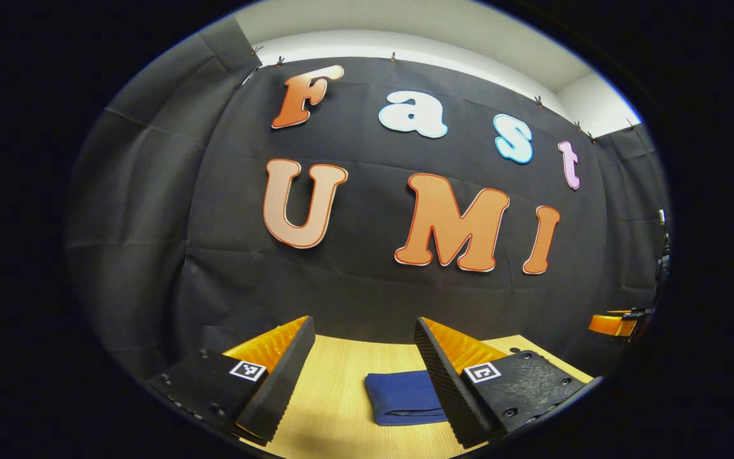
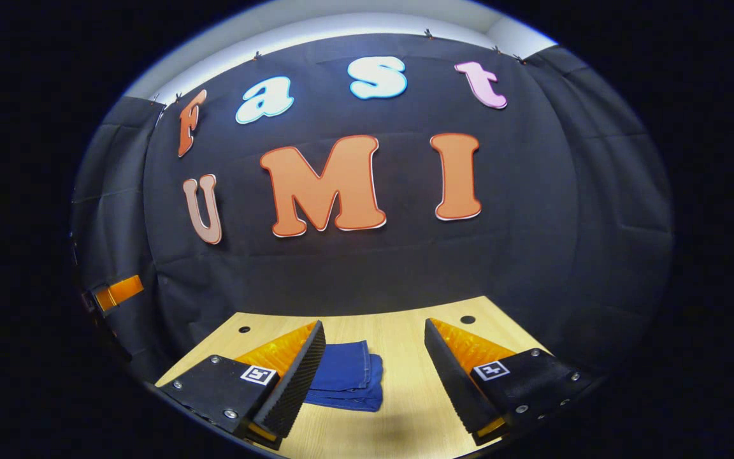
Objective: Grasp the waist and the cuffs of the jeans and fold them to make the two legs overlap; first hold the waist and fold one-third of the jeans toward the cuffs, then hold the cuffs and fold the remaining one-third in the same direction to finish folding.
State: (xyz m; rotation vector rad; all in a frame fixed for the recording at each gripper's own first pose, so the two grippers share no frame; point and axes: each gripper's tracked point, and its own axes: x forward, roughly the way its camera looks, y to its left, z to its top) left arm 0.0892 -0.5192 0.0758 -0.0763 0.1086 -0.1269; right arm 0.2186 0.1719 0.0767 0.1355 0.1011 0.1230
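Pale wooden tabletop (image 2: 405,382) holds the folded dark-blue denim jeans (image 2: 348,376) — both the left gripper (image 1: 360,376) and right gripper (image 2: 373,376) gape, empty; careless brushing could undo it.

I see black cloth (image 1: 354,280) draped across the back, pinned along its top under a pale wall (image 1: 418,38). Below sits a light wooden table (image 2: 399,331) with small holes.

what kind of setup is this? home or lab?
Most likely a staged recording booth, not a home. A black cloth wall is clipped up behind a bare wooden table. On it lie folded jeans, with the right hand-held gripper and left hand-held gripper open above.
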